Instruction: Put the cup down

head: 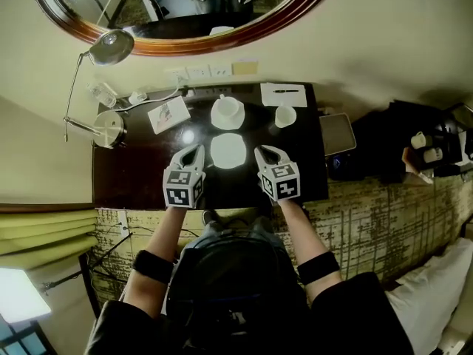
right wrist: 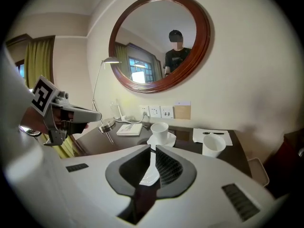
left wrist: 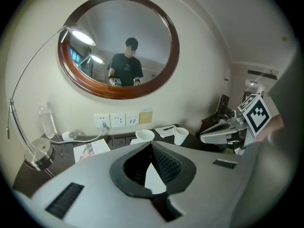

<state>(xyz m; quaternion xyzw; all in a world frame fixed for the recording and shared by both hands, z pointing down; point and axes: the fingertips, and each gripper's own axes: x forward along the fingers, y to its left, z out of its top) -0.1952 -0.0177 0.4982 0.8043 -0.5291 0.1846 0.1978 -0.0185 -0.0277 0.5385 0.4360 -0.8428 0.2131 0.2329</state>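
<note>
An oval mirror (head: pixel 185 6) hangs above a dark desk (head: pixel 133 170) bearing a lamp (head: pixel 112 47), booklet (head: pixel 168 115) and notepad (head: pixel 283 94).

This is looking like a hotel bedroom. A dark desk (head: pixel 133 176) is standing under an oval mirror (head: pixel 185 6) and a row of wall sockets (head: pixel 199 72), carrying a lamp (head: pixel 111 48), white cups (head: pixel 227 109) and a notepad (head: pixel 283 95). Yellow curtains (head: pixel 44 228) are hanging beside it, and white bedding (head: pixel 436 287) is showing beyond patterned carpet (head: pixel 384 220).

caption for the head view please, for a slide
Left tongs and right tongs flank an empty saucer on a dark desk, teacup behind
</note>
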